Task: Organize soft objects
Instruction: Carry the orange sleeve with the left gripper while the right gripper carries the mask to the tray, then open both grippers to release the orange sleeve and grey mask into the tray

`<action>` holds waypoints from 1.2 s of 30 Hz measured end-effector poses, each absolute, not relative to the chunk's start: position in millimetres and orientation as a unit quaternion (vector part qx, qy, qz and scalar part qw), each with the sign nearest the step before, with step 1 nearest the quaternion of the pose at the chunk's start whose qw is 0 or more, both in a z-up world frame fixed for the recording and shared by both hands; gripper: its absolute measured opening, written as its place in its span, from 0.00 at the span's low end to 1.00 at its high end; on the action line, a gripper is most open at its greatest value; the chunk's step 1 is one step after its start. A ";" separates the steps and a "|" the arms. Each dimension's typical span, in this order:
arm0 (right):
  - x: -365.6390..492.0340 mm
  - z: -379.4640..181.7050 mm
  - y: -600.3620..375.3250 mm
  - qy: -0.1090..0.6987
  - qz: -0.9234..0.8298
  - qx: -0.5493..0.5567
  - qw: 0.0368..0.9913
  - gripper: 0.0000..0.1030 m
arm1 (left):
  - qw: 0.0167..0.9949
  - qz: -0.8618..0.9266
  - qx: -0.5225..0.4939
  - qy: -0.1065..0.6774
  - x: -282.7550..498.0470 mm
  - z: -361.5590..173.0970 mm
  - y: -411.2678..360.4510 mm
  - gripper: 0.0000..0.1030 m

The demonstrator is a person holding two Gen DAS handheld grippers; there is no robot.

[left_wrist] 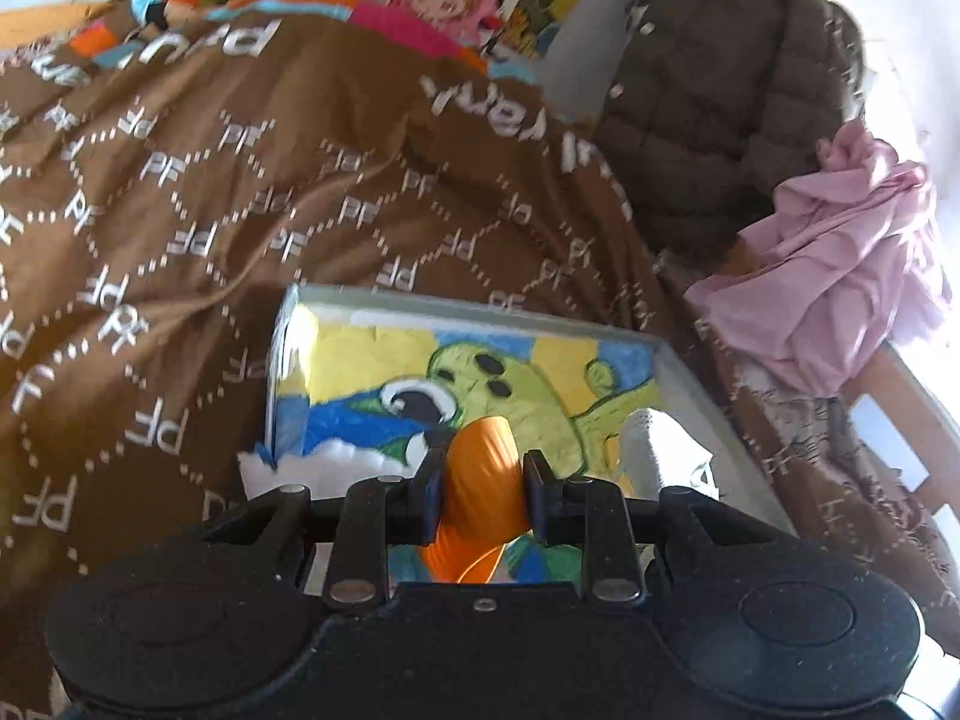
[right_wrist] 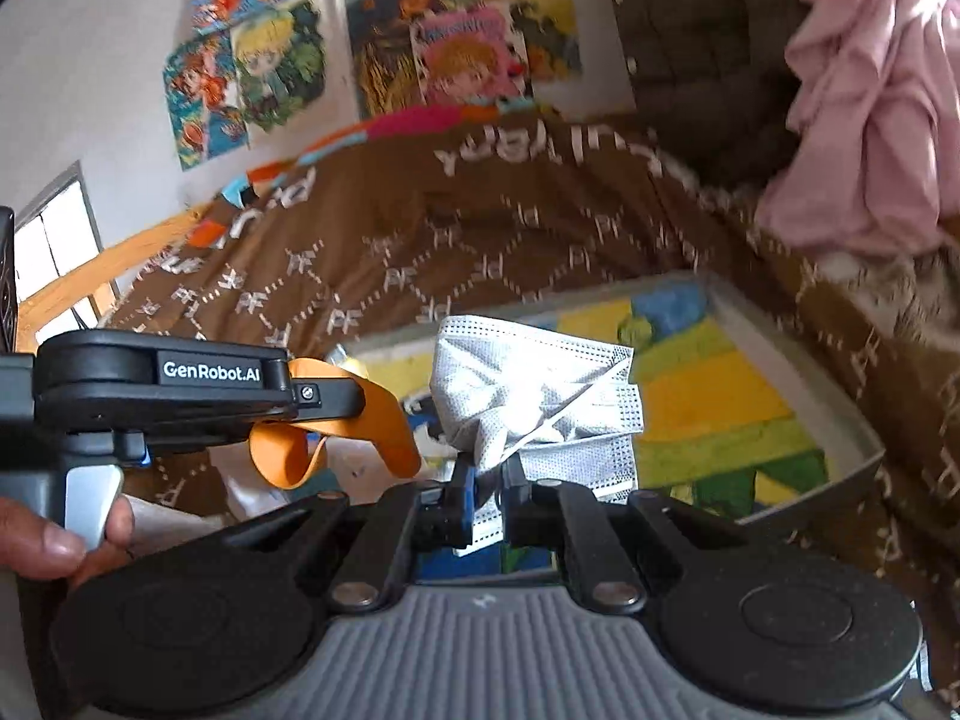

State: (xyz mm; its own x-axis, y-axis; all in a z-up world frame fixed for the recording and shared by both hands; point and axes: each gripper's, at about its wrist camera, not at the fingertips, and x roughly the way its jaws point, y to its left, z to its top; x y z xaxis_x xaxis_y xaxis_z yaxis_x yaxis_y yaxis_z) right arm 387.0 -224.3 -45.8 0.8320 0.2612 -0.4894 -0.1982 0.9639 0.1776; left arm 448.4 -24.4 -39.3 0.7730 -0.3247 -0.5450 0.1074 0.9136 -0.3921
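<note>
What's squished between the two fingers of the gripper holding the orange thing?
The orange ribbed band sits pinched between the left gripper fingers, over the painted tray. The left wrist view shows it best.

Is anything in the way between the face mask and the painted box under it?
Nothing visible. The face mask, held by the right tool, hangs right above the open box, whose painted bottom is bare there.

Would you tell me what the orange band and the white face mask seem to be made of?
The orange band, shut in the left claw, looks like smooth, matte rubber or silicone: it curls in a springy, ridged loop. The white face mask, shut in the right claw, appears to be thin non-woven fabric: dotted embossing, pleats, crumpled folds.
</note>
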 end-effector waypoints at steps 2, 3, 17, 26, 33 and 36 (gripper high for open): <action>393.3 -53.5 -224.5 0.280 0.122 0.064 0.950 0.10 | 0.922 -0.116 -0.177 0.323 450.6 -44.3 -25.0 0.30; 395.9 -55.4 -223.6 0.285 0.121 0.066 0.948 0.10 | 0.922 -0.114 -0.178 0.324 451.2 -46.6 -25.3 0.31; 396.8 -53.8 -223.4 0.288 0.117 0.070 0.948 0.30 | 0.921 -0.108 -0.187 0.324 449.6 -46.0 -24.0 0.54; 388.7 -43.8 -228.9 0.269 0.101 0.076 0.955 0.49 | 0.927 -0.092 -0.196 0.306 439.6 -29.2 -15.1 0.70; 373.7 -22.0 -237.8 0.238 0.092 0.089 0.963 0.65 | 0.939 -0.095 -0.179 0.277 415.1 -5.2 -10.6 0.77; 362.0 -8.8 -242.9 0.220 0.090 0.098 0.966 0.71 | 0.946 -0.097 -0.170 0.258 398.2 8.1 -8.3 0.81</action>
State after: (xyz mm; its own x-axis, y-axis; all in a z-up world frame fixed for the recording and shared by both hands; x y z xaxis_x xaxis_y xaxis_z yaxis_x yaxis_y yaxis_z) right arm 362.0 -242.9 -8.8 0.8867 0.2172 -0.4081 -0.1312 0.9647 0.2285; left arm 398.2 -8.3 8.1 0.8481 -0.2711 -0.4553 0.0954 0.9233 -0.3721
